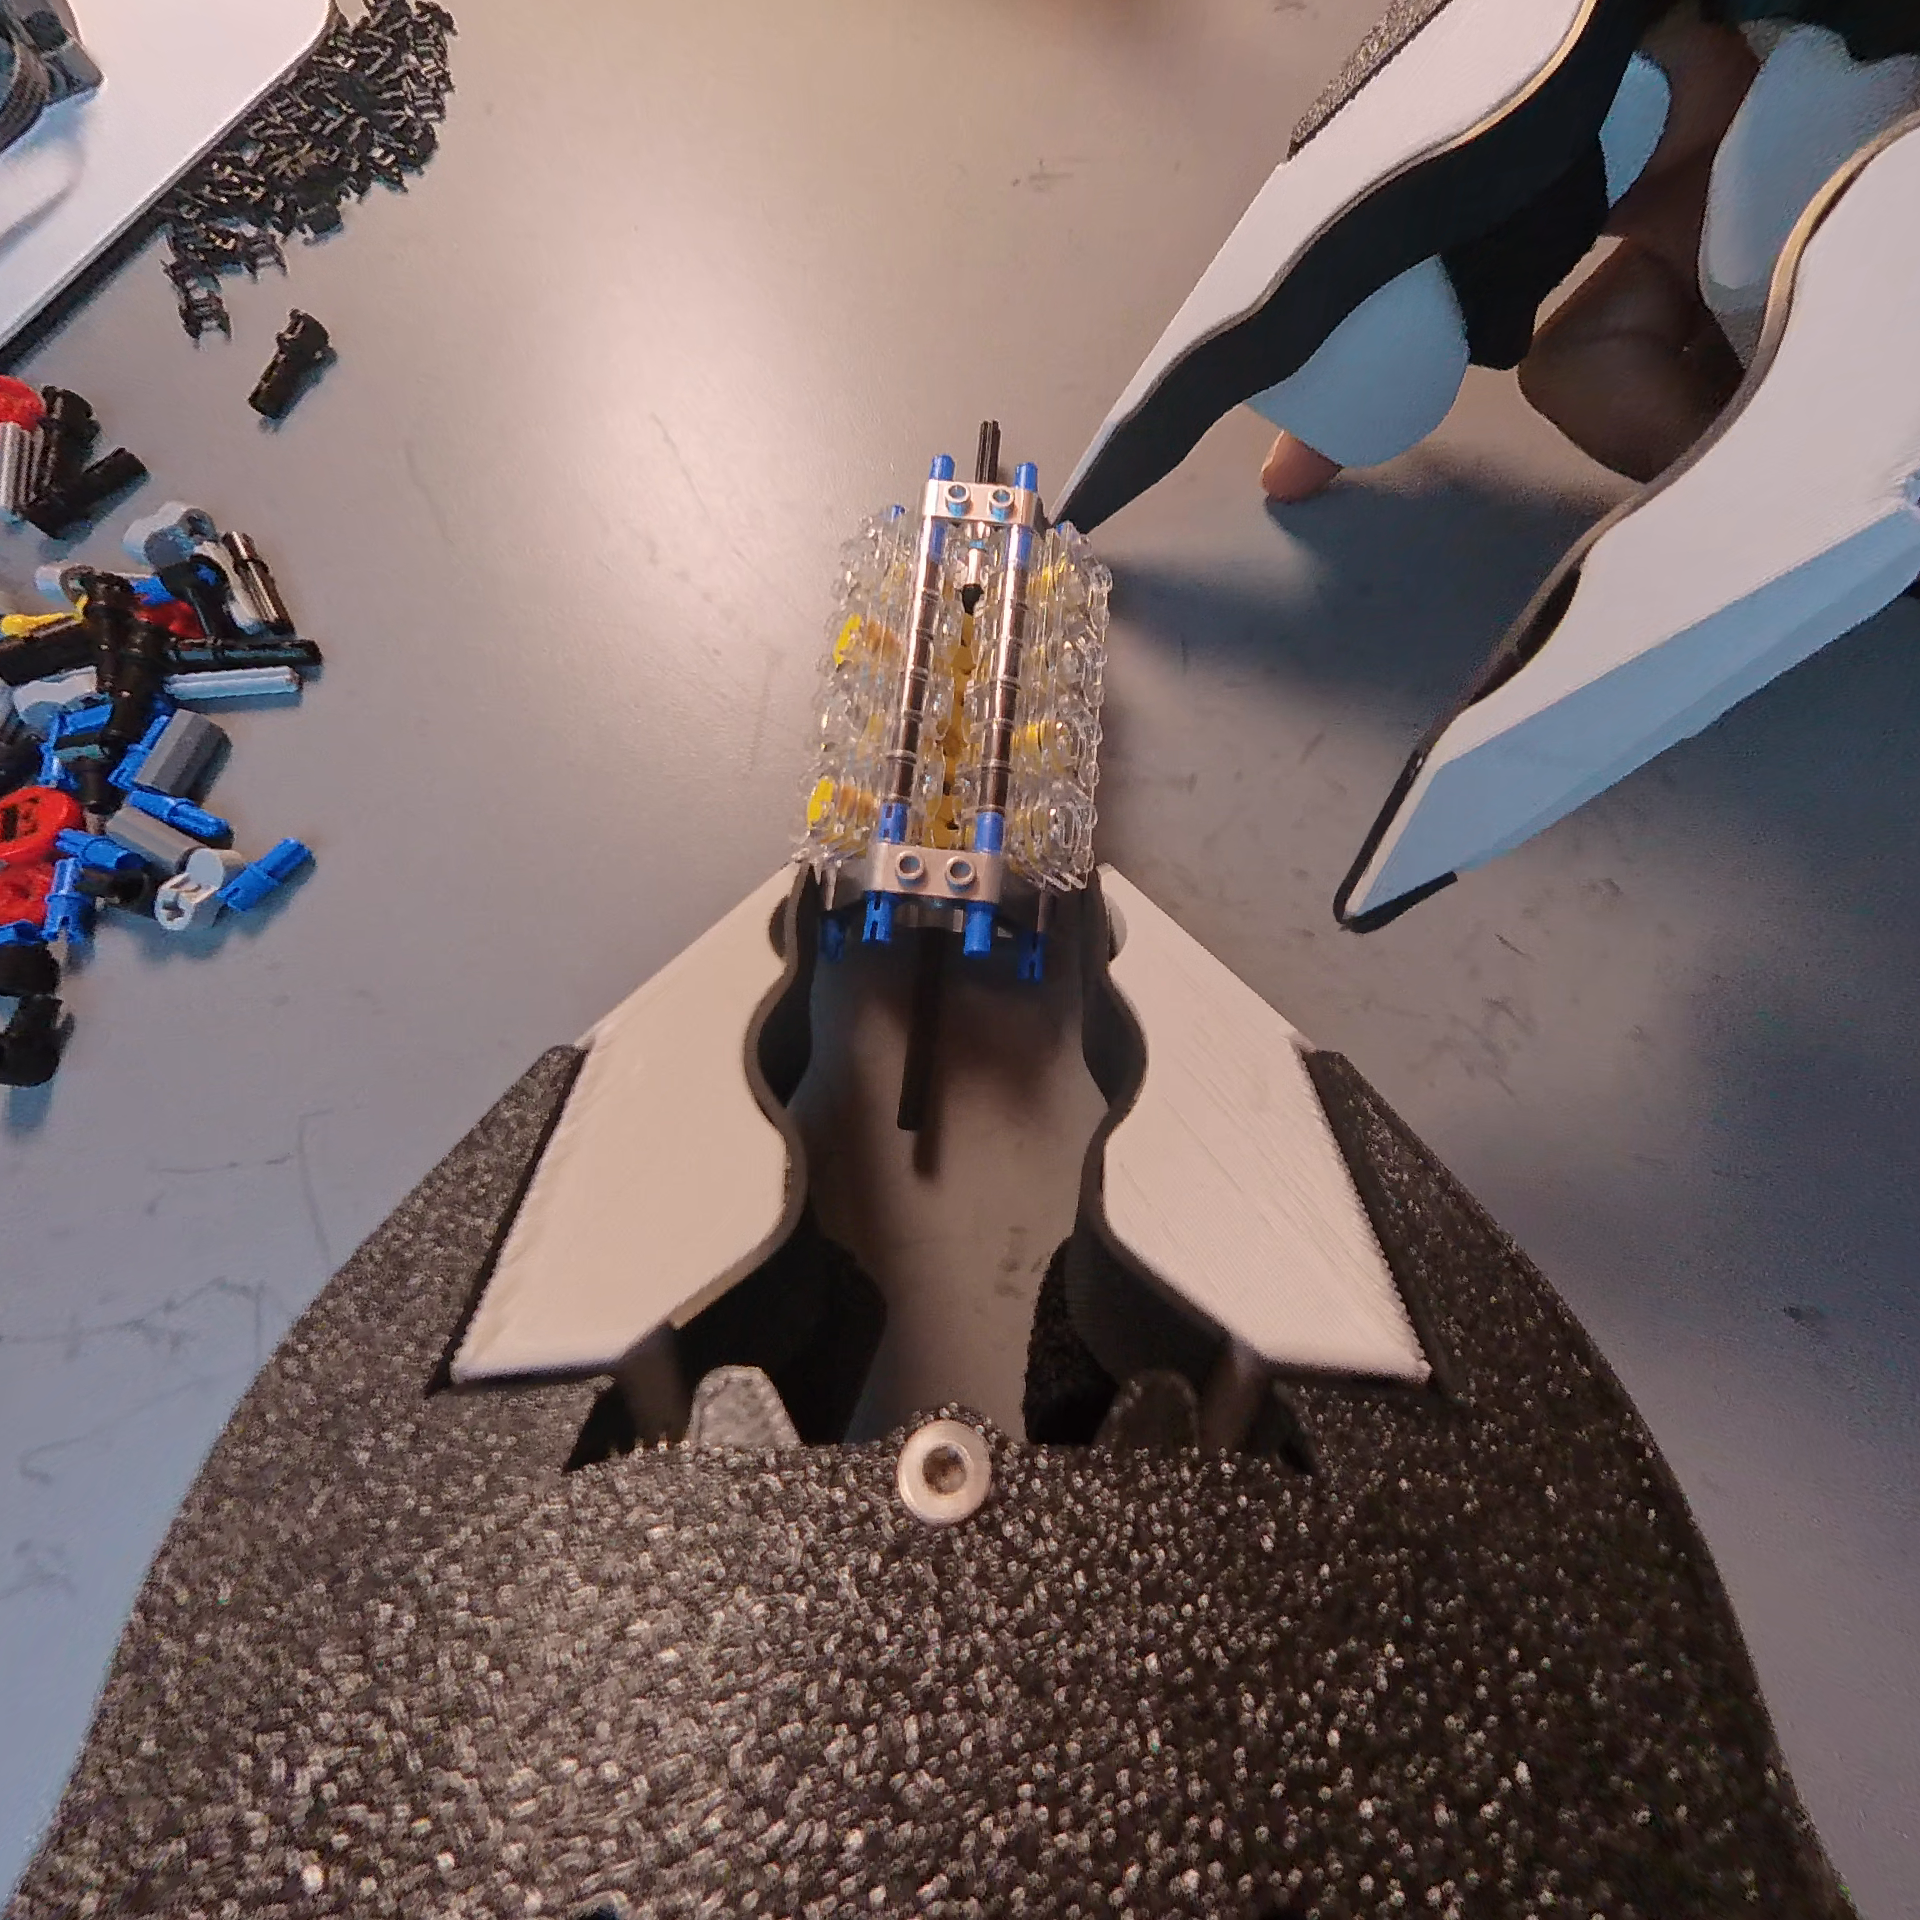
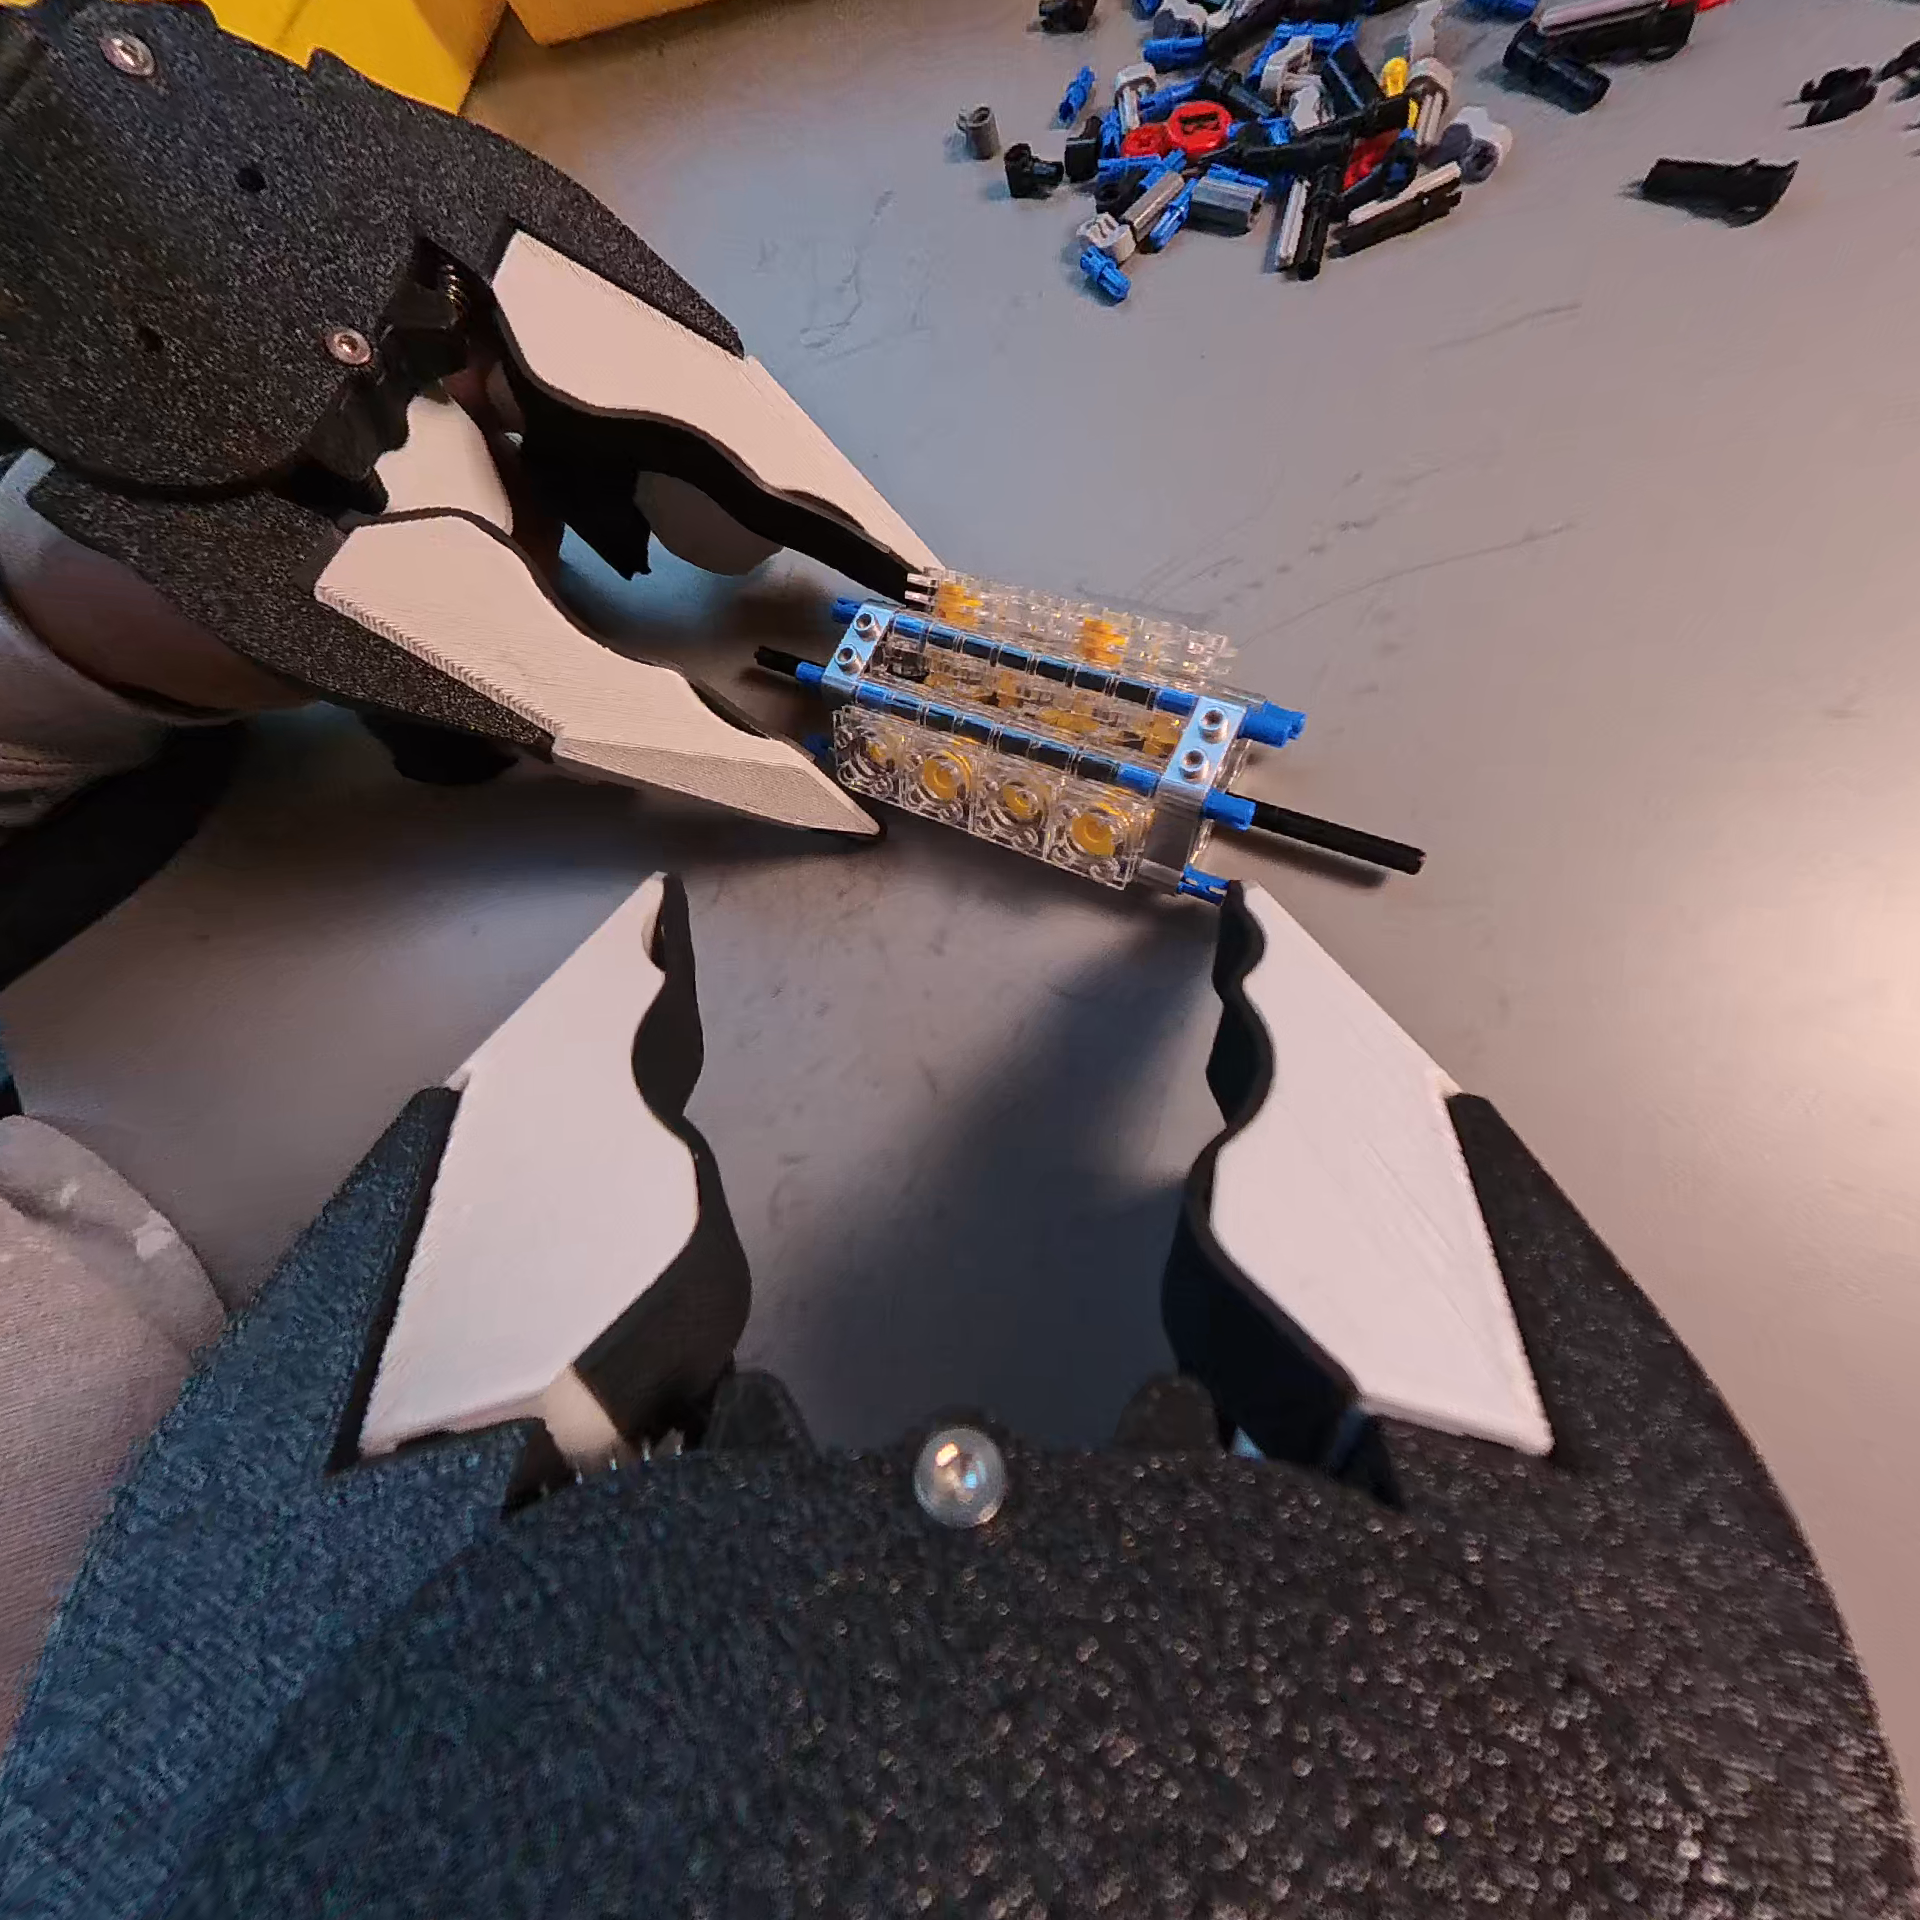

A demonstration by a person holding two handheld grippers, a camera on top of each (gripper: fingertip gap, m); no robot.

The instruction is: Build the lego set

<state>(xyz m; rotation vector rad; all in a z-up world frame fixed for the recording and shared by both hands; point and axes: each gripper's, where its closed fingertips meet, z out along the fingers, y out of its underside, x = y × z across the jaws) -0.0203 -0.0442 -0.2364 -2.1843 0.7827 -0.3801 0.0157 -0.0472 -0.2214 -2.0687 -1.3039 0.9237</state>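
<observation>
the left gripper [image 1: 945, 883] is clamped on the near end of a small toy-brick engine block [image 1: 956, 707], its two white fingers pressed against the clear side bricks just behind the grey end plate. the block lies on the grey table [image 1: 623, 520], built of transparent bricks with yellow pistons inside, blue pins at the corners and a black axle [image 2: 1330, 831] sticking out of one end. in the right wrist view the right gripper [image 2: 945, 904] stands released, jaws spread wide, its right fingertip just beside the block's axle end and touching nothing clearly. farther off lies a loose heap of blue, black, grey and red toy-brick parts [image 2: 1299, 135]. in the left wrist view, beyond that heap, a pile of small black connectors [image 1: 312, 156] lies against a white tray [image 1: 156, 125].
</observation>
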